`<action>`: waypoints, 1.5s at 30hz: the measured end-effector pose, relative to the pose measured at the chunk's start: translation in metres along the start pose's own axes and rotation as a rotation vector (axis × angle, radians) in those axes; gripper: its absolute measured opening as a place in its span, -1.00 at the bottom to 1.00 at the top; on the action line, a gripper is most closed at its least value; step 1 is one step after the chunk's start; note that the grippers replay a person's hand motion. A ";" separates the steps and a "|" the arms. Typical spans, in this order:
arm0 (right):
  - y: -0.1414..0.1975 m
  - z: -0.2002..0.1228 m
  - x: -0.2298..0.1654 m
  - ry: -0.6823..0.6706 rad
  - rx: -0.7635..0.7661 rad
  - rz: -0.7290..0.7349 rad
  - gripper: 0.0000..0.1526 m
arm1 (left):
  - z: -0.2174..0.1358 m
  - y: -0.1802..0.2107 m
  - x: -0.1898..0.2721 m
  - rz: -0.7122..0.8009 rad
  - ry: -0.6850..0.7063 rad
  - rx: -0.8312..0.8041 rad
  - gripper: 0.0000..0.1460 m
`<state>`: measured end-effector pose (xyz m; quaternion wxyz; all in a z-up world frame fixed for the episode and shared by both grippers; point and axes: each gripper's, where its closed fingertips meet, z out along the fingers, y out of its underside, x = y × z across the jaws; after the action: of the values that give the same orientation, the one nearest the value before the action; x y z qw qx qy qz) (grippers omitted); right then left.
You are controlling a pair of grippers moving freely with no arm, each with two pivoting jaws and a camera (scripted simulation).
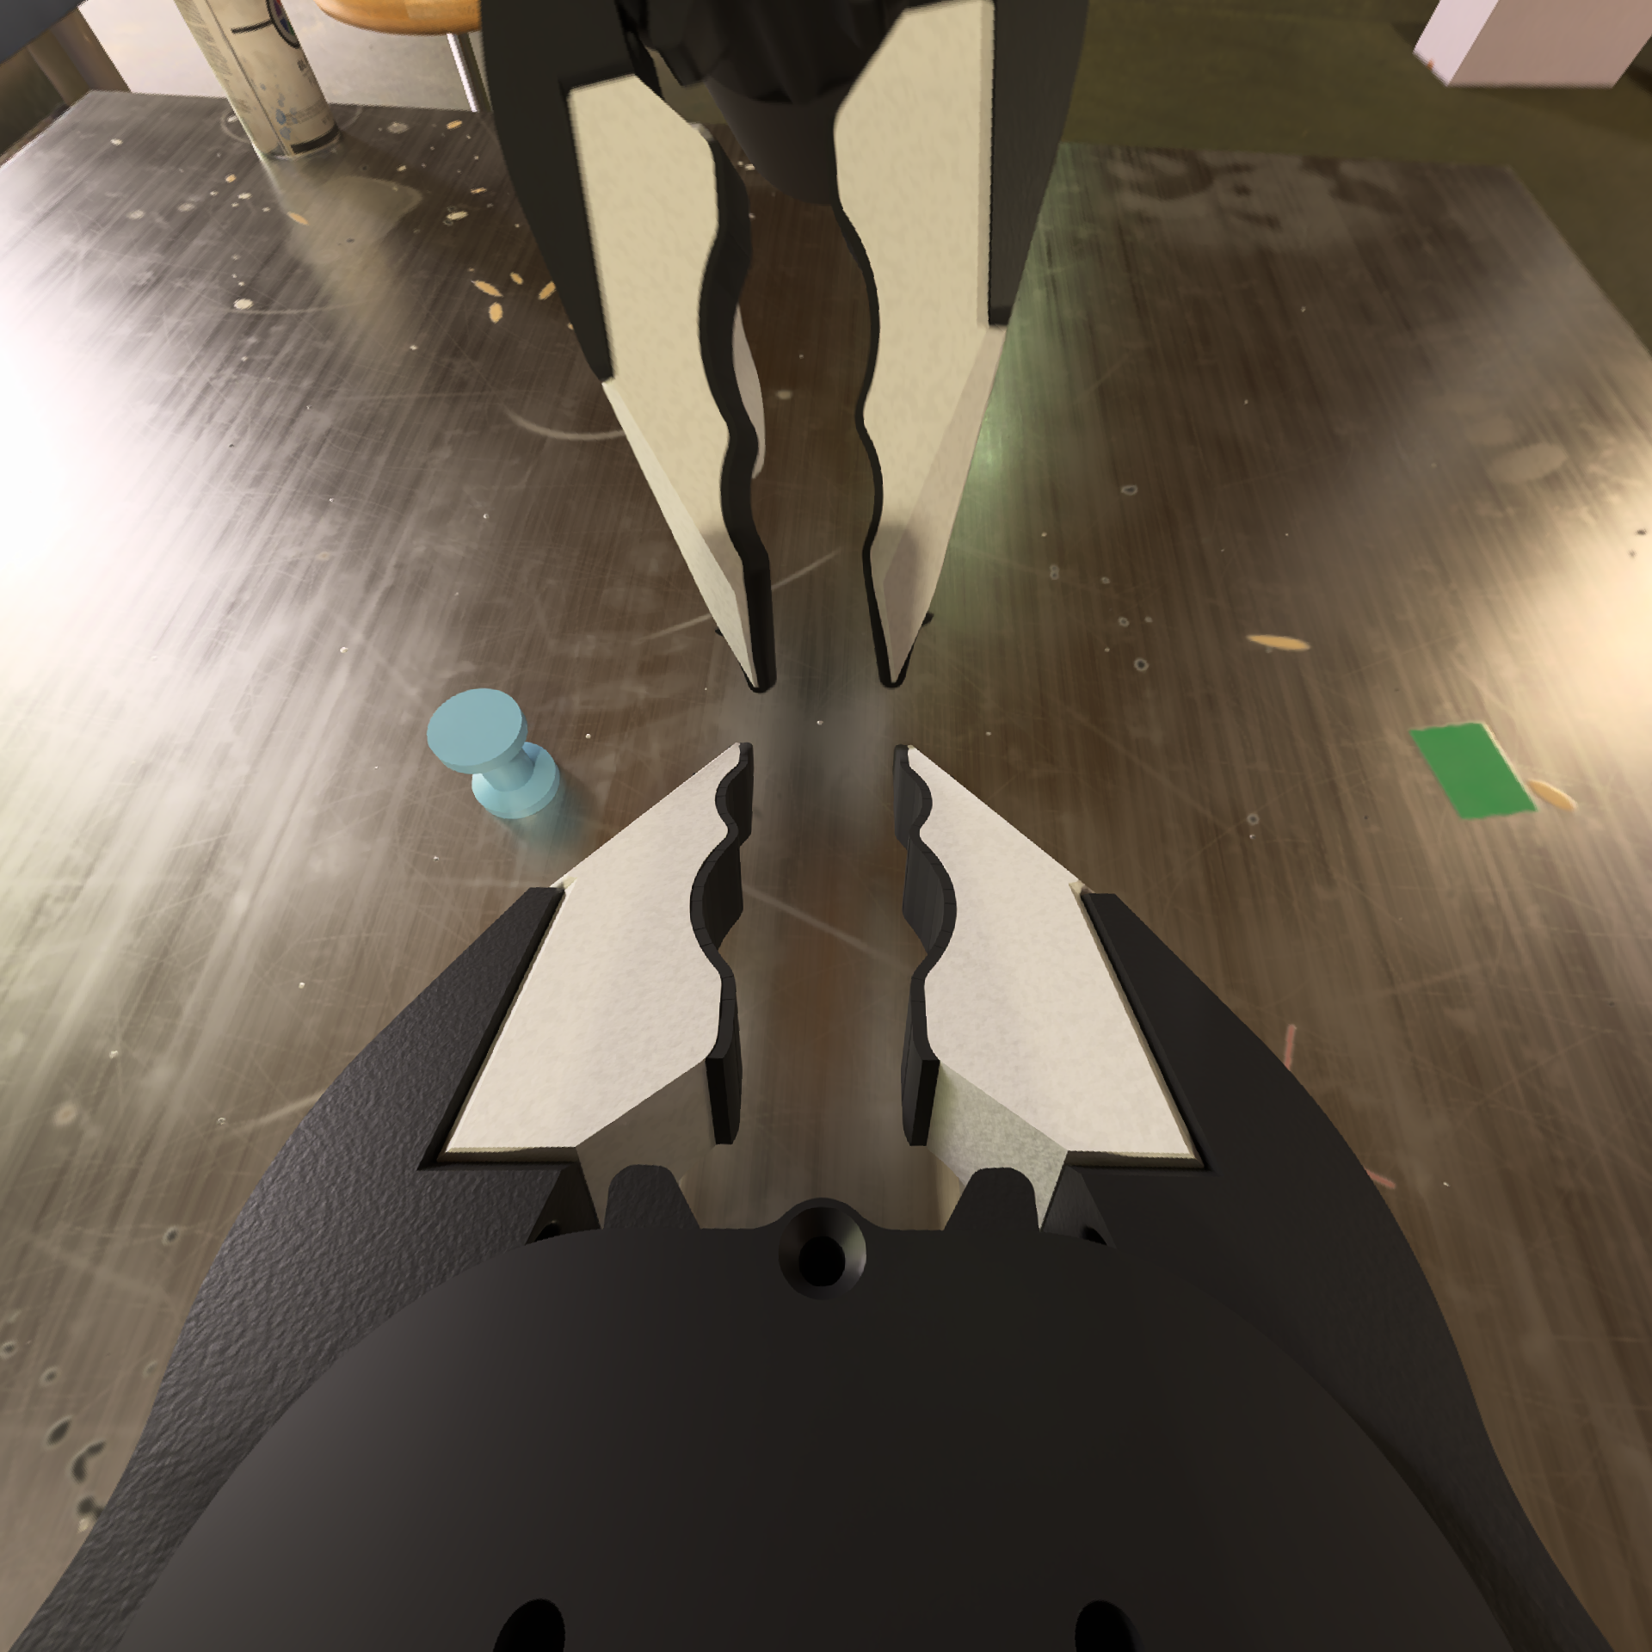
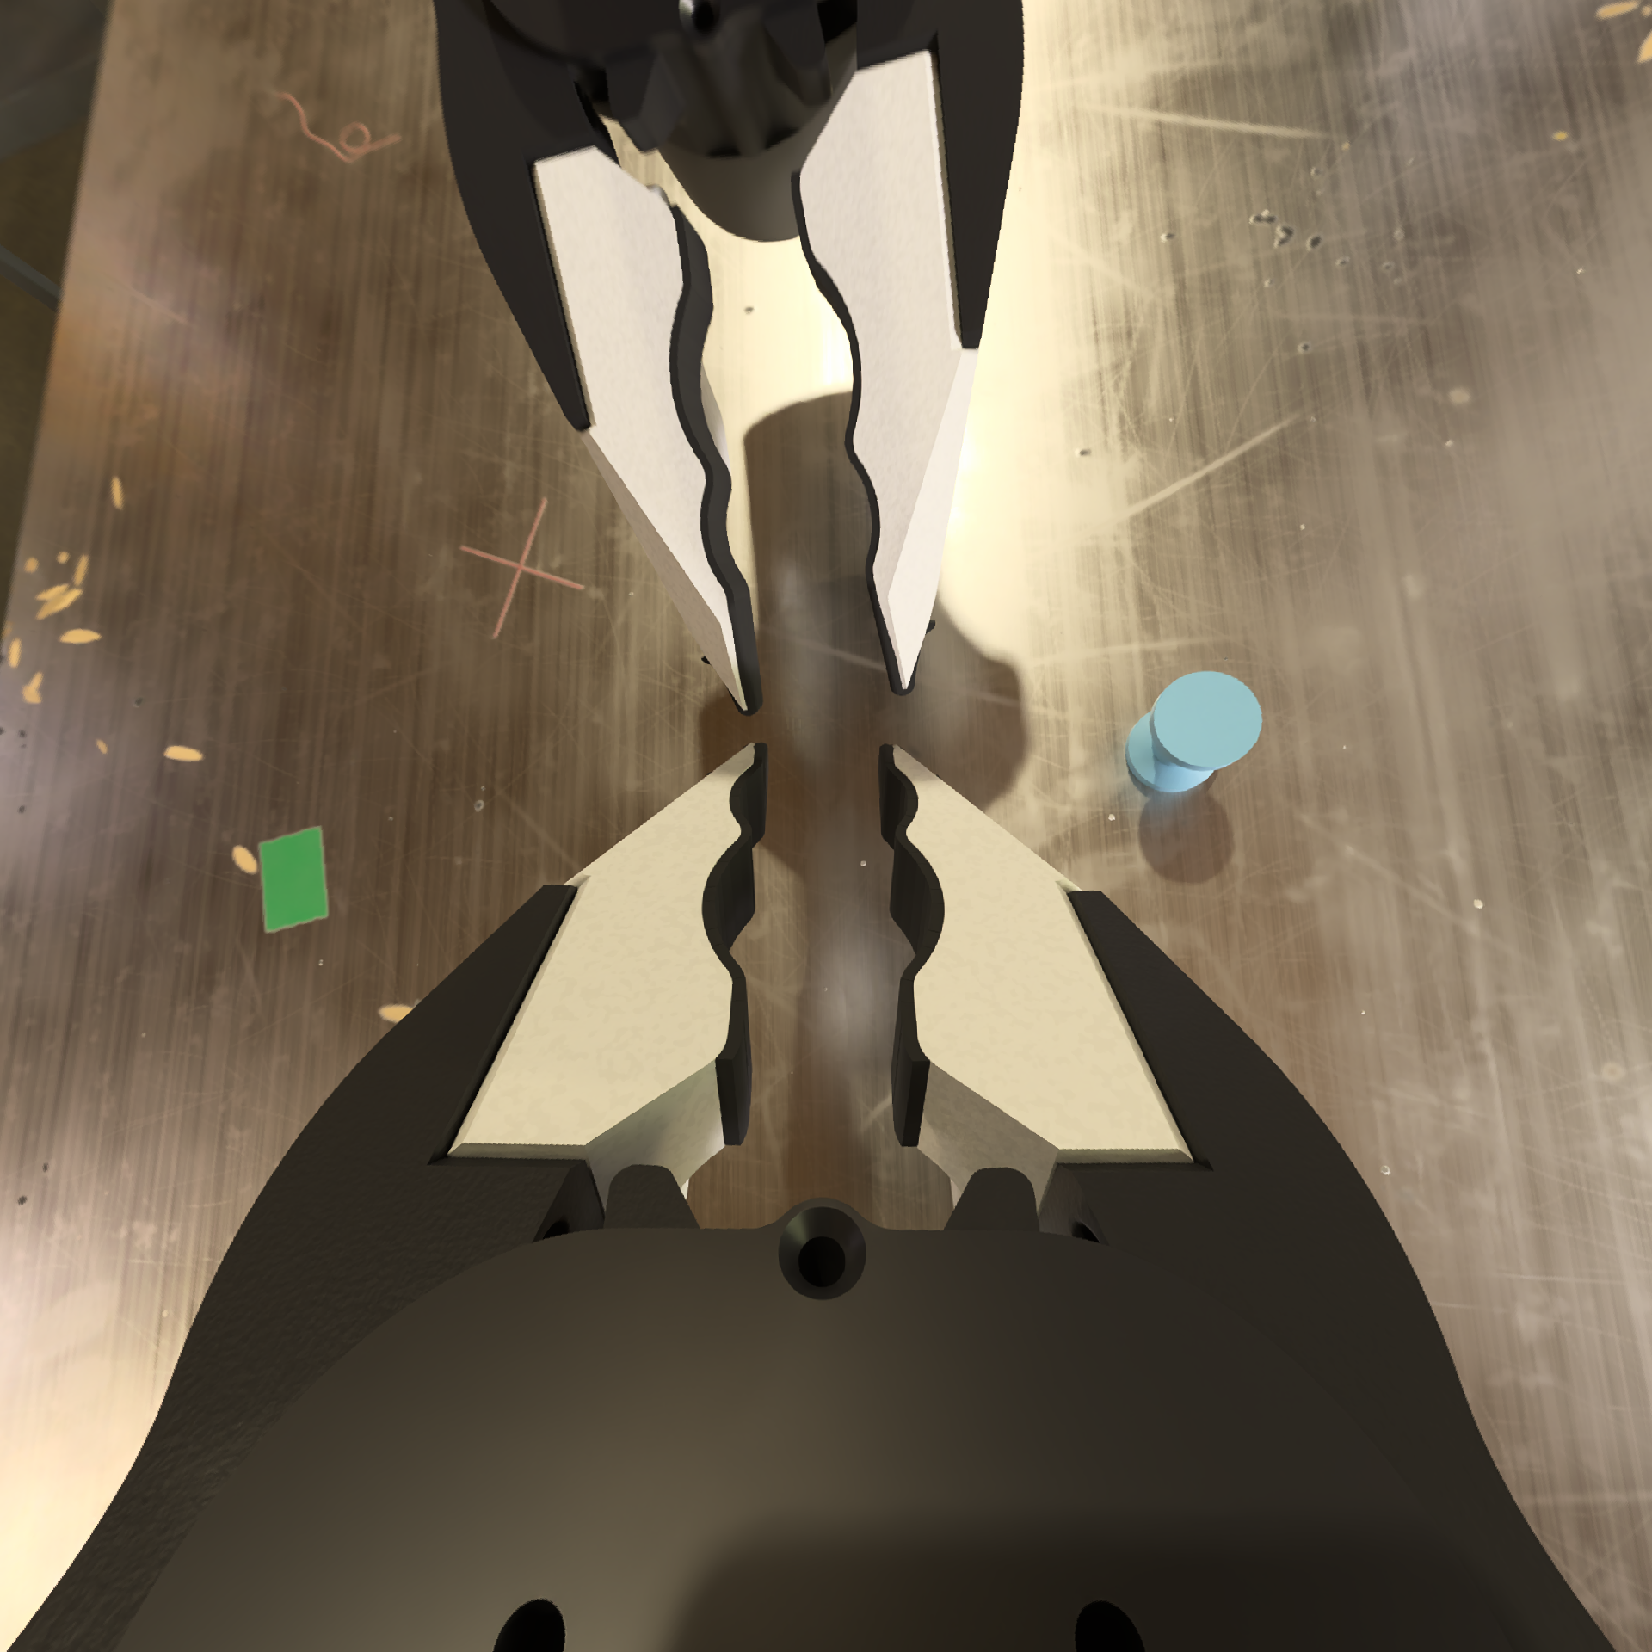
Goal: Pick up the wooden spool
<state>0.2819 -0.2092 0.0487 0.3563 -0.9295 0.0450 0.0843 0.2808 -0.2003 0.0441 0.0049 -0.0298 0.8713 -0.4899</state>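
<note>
A small light blue spool [image 1: 496, 755] stands on end on the scratched metal table [image 1: 268, 939], one flange up. My left gripper [image 1: 822, 755] is open and empty, and the spool is to the left of its fingertips, apart from them. The right gripper [image 1: 822, 681] points at it from the far side, tip to tip with a small gap. In the right wrist view my right gripper [image 2: 822, 755] is open and empty, the spool [image 2: 1193, 733] is to its right, and the left gripper [image 2: 822, 702] faces it.
A spattered spray can [image 1: 268, 80] stands at the table's far left corner, beside a round wooden item [image 1: 402, 13]. A white box [image 1: 1538, 45] is at the far right. A flat green patch [image 1: 1470, 773] lies on the table [image 2: 293, 879]. Wood chips are scattered around.
</note>
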 end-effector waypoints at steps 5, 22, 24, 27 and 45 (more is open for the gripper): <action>-0.009 -0.024 0.022 0.035 0.072 0.046 -0.59 | 0.001 0.000 0.000 0.016 -0.001 -0.007 -0.57; 0.006 0.022 0.089 0.202 -0.108 0.064 -0.69 | 0.001 -0.001 0.000 0.018 0.011 0.000 -0.47; 0.007 0.020 0.088 0.197 -0.105 0.037 -0.69 | 0.001 -0.001 0.001 0.020 0.007 -0.004 -0.50; -0.001 0.006 0.073 0.136 -0.046 -0.073 -0.69 | 0.002 -0.002 0.001 0.040 0.001 -0.006 -0.54; -0.016 -0.032 0.017 0.463 0.187 0.347 -0.69 | 0.003 -0.006 -0.029 0.121 -0.493 -0.175 -0.55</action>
<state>0.3046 -0.2193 0.0788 0.4007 -0.8656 0.2909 -0.0747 0.3105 -0.2046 0.0465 0.2436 -0.0964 0.8830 -0.3894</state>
